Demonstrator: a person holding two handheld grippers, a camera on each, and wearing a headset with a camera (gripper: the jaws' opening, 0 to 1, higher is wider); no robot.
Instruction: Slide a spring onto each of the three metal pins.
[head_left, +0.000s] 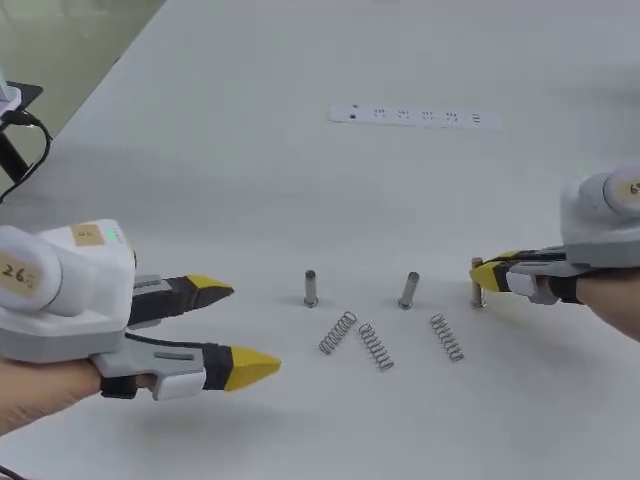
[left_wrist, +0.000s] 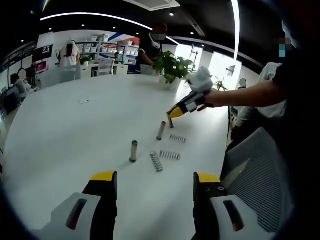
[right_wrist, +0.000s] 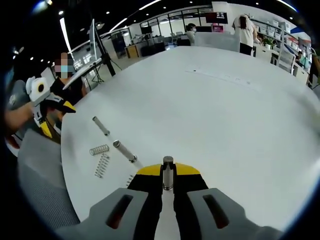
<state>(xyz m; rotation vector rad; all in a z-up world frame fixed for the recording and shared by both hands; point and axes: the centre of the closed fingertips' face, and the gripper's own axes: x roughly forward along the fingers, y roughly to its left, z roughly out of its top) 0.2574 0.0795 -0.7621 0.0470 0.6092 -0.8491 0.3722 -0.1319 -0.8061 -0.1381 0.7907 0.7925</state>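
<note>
Three short metal pins stand in a row on the white table: the left pin (head_left: 311, 288), the middle pin (head_left: 408, 290) and the right pin (head_left: 478, 288). Three loose springs (head_left: 338, 332) (head_left: 375, 346) (head_left: 447, 337) lie flat just in front of them. My right gripper (head_left: 486, 272) is shut on the right pin, whose top (right_wrist: 168, 161) pokes up between the yellow tips of that gripper (right_wrist: 168, 174). My left gripper (head_left: 235, 328) hovers open to the left of the pins, with nothing between its fingers (left_wrist: 104, 176); the left pin (left_wrist: 133, 151) and the springs (left_wrist: 156, 161) lie ahead of it.
A white power strip (head_left: 415, 115) lies on the table far behind the pins. The table's left edge (head_left: 90, 95) runs diagonally at the upper left, with a black stand and cable (head_left: 20, 140) beyond it. A potted plant (left_wrist: 172, 67) sits at the far end; people stand in the background.
</note>
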